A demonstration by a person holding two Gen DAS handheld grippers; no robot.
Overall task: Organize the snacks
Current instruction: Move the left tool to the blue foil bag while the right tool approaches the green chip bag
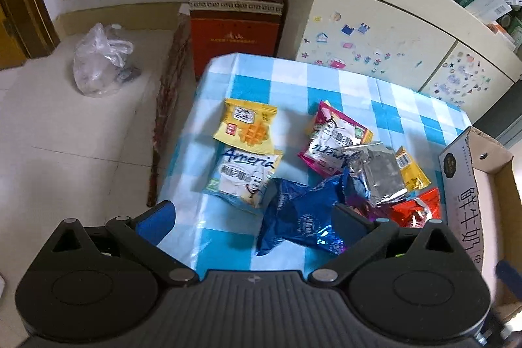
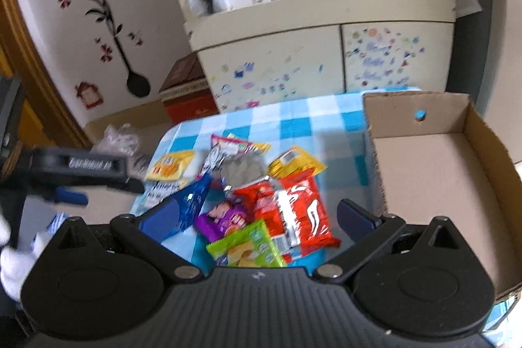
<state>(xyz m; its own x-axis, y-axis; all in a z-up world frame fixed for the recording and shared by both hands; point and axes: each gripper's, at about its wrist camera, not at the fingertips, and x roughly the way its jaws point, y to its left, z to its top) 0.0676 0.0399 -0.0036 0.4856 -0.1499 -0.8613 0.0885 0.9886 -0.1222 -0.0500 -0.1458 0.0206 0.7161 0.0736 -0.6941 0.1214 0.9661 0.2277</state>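
Note:
Several snack packets lie in a heap on the blue-and-white checked tablecloth (image 1: 385, 100). In the left wrist view my left gripper (image 1: 254, 217) hangs open over the near side, above a crumpled blue packet (image 1: 300, 217); beyond it lie a white "Ameria" packet (image 1: 243, 175), a yellow waffle packet (image 1: 246, 126), a pink packet (image 1: 332, 136) and a silver packet (image 1: 378, 172). In the right wrist view my right gripper (image 2: 257, 217) is open above a red packet (image 2: 303, 211), a green packet (image 2: 248, 247) and a purple packet (image 2: 222, 217). An empty cardboard box (image 2: 434, 172) stands right of the heap.
A cream cabinet (image 2: 326, 54) with stickers and a cluttered top stands behind the table. A red-brown carton (image 1: 235, 22) and a clear plastic bag (image 1: 98, 61) sit on the floor at the left. The other gripper (image 2: 78, 172) shows blurred at the left of the right wrist view.

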